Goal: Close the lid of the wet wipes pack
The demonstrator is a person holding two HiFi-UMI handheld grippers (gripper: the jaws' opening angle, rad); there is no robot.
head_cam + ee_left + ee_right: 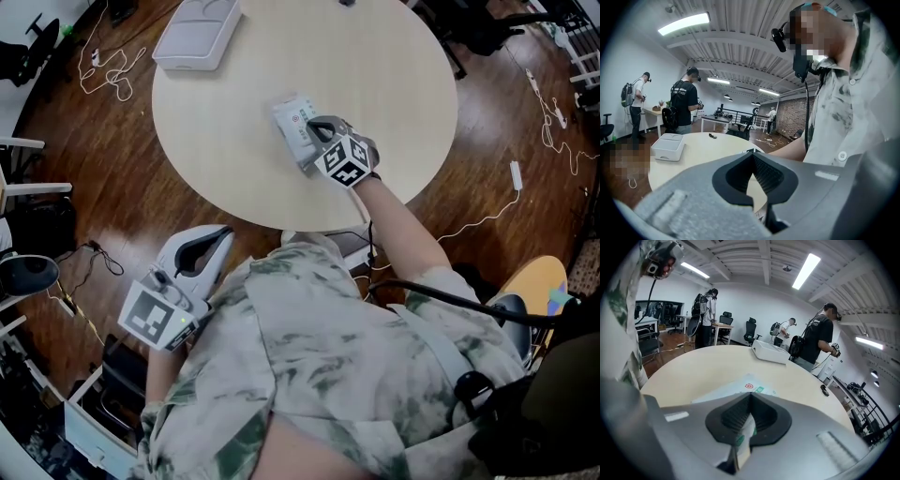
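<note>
The wet wipes pack [293,122], white with a small red and a green mark, lies flat on the round beige table [225,141], right of its middle. My right gripper [313,123] rests over the pack's near right end, jaws shut. In the right gripper view the pack [740,385] stretches just beyond the closed tips [750,395], and part of it shows through the gap behind them. Whether the lid is down is hidden by the gripper. My left gripper [226,233] hangs off the table near my body, shut and empty [752,155].
A white lidded box [197,33] sits at the table's far left edge. Cables [103,70] trail on the wooden floor around the table. Other people stand at desks further back in the room. A small dark item [825,390] lies on the table.
</note>
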